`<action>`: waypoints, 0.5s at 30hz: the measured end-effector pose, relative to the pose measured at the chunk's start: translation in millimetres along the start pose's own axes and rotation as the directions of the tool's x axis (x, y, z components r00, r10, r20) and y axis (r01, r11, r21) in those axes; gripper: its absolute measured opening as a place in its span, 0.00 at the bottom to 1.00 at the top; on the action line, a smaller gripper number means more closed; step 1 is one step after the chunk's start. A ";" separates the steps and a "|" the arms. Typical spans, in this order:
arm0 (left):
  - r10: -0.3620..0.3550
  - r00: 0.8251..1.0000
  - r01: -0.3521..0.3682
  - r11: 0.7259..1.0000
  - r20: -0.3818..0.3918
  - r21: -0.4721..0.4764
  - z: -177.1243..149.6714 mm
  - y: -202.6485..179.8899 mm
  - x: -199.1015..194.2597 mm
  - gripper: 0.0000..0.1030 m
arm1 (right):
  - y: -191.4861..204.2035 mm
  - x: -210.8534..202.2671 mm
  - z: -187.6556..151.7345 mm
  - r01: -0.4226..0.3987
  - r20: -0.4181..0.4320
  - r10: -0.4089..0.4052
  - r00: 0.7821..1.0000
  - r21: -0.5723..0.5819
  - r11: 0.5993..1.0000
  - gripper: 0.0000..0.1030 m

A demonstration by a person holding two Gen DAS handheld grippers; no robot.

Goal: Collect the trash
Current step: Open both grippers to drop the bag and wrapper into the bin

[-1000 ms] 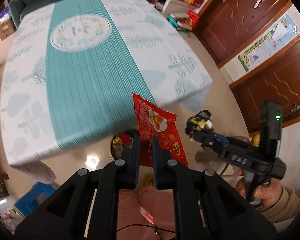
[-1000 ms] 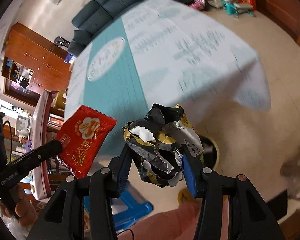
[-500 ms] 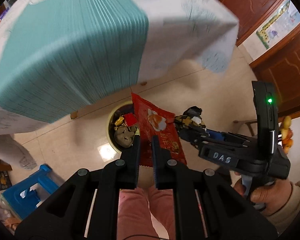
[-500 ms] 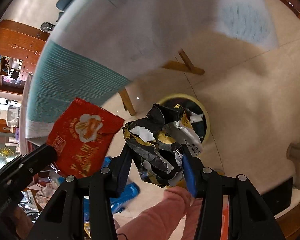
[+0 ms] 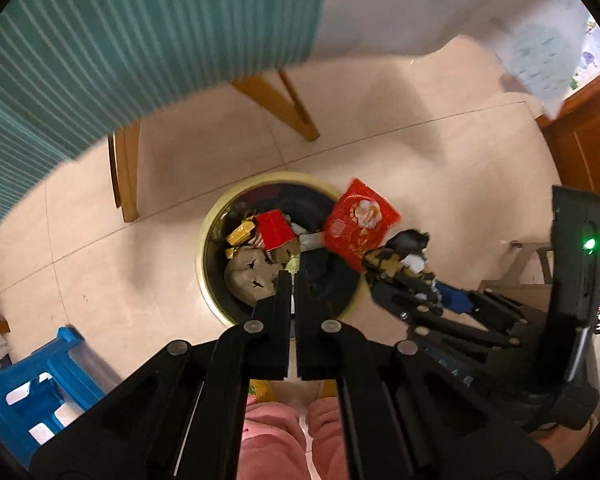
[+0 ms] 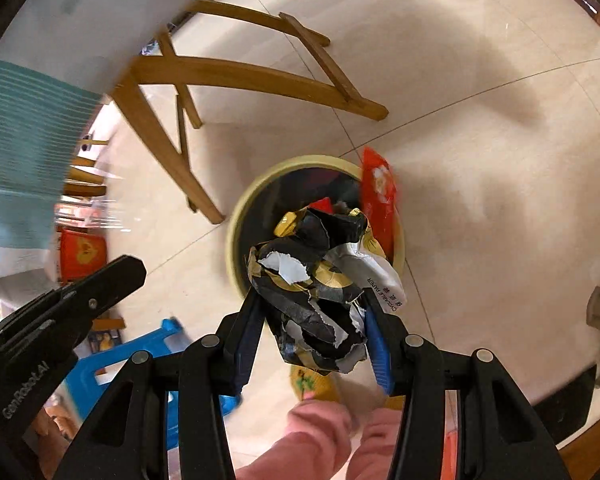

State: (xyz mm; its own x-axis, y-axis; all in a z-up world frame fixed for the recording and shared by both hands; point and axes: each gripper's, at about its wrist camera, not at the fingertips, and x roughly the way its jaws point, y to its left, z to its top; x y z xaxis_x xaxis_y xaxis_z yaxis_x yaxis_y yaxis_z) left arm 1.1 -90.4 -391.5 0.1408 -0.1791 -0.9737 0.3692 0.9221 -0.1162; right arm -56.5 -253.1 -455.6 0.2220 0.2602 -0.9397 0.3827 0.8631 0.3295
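Black crumpled wrapper (image 6: 316, 288) clamped in right tongs (image 6: 310, 312) above bin (image 6: 236, 240).

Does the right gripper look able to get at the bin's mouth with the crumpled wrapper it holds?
Probably yes. The right gripper, shut on the crumpled wrapper, points down at the bin, which is uncovered. Only a red packet shows at its far rim, off to one side.

Bright, soft indoor light with faint shadows on the floor (image 5: 420, 128), motion-smeared tablecloth (image 5: 120, 40), heavy fisheye bending and dark vignetted corners.
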 end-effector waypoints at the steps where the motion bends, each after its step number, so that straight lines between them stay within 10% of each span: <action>1: 0.006 1.000 -0.006 1.000 -0.004 -0.002 -1.1 0.6 6.6 0.00 | -1.3 6.3 0.8 0.001 0.002 -0.001 1.000 0.003 1.000 0.46; 15: 0.104 0.994 -0.104 0.994 -0.023 -0.038 -25.9 39.3 39.9 0.00 | 3.5 53.6 13.3 -0.044 0.004 0.044 0.999 0.035 0.998 0.47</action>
State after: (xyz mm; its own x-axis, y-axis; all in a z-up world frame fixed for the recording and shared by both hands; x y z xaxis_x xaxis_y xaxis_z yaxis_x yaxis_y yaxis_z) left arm -2.6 -52.3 -440.0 0.1568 -0.0746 -0.9848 0.3173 0.9481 -0.0213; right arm -31.3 -241.8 -503.6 0.2425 0.2960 -0.9239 0.4039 0.8351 0.3735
